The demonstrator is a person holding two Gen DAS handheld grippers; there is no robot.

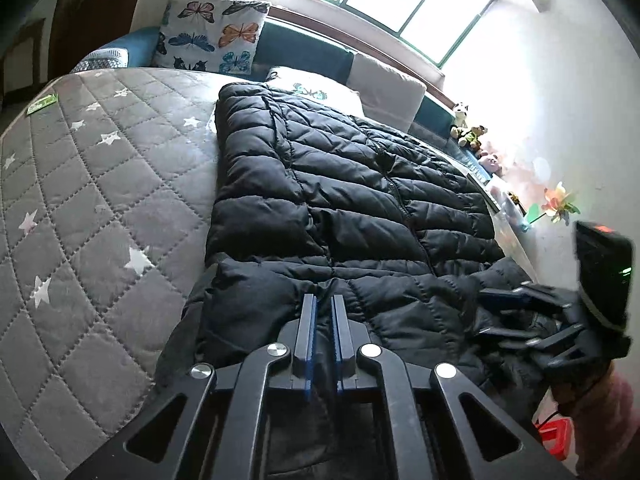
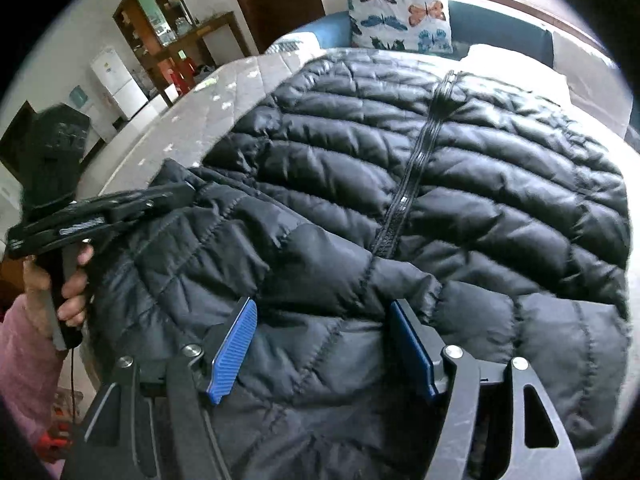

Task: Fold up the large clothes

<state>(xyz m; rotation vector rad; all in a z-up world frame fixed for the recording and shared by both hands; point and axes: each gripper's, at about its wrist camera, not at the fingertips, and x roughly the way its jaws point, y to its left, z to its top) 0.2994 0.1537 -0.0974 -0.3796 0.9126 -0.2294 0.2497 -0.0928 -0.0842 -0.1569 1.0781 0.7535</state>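
A large black quilted puffer jacket lies spread on the grey star-patterned bed cover, zipper up. My left gripper is shut on a fold of the jacket's near edge. It also shows in the right wrist view at the jacket's left corner. My right gripper is open, its blue pads straddling a bunched ridge of the jacket's near edge. In the left wrist view the right gripper sits at the jacket's right corner.
A butterfly-print pillow and a white pillow lie at the bed's head under a window. Stuffed toys line the right ledge. A wooden cabinet and white fridge stand beyond the bed's left side.
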